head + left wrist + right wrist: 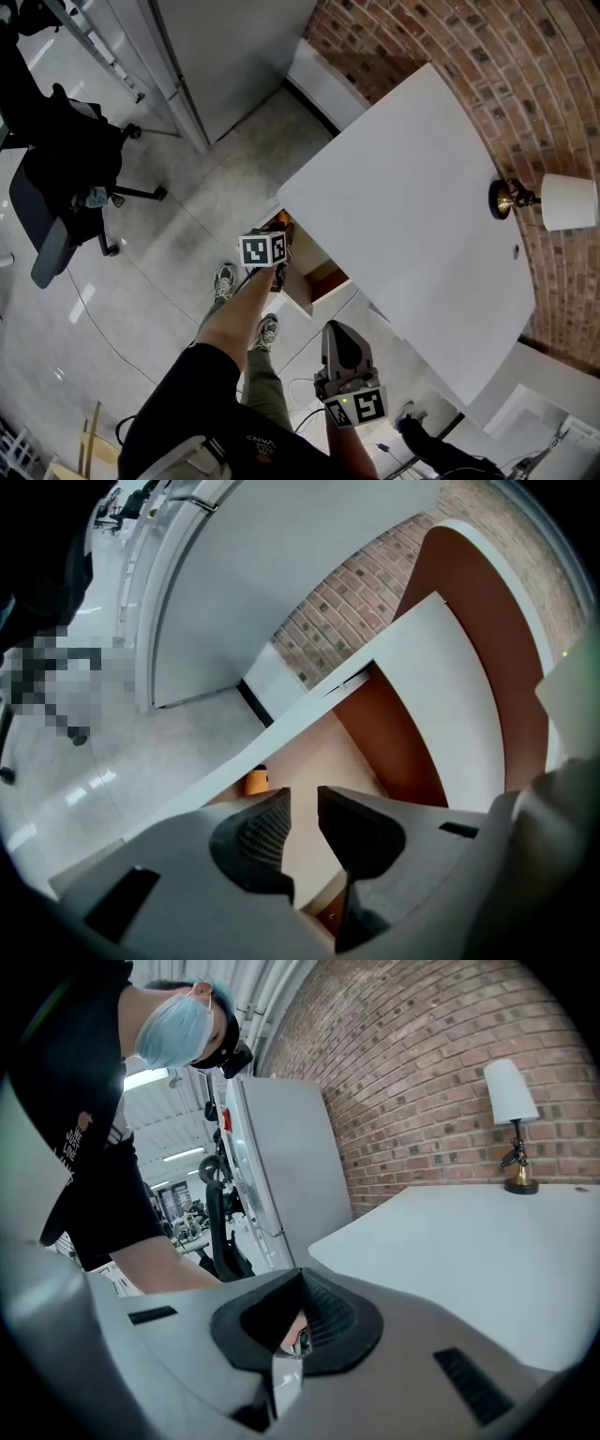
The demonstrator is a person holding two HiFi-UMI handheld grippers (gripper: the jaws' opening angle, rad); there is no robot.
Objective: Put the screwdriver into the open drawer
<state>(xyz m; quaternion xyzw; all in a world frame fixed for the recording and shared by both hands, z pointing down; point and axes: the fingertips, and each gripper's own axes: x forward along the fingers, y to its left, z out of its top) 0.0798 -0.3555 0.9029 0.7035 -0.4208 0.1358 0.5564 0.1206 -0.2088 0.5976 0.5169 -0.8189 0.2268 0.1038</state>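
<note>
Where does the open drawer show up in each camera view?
Head view: open drawer at centre, under the white table's near edge.
Left gripper view: centre, straight beyond the left gripper's open jaws.
Right gripper view: not in it.
Shared landmark: the brick wall, in all three views.

table (412, 178) at right, against brick wall (525, 66). lamp (555, 201) on table's far edge, by wall. open drawer (302, 295) under table's left edge. left gripper (303, 799) over drawer. right gripper (300, 1312) nearer person, beside table. chair (56, 187) far left on floor (187, 253).
</note>
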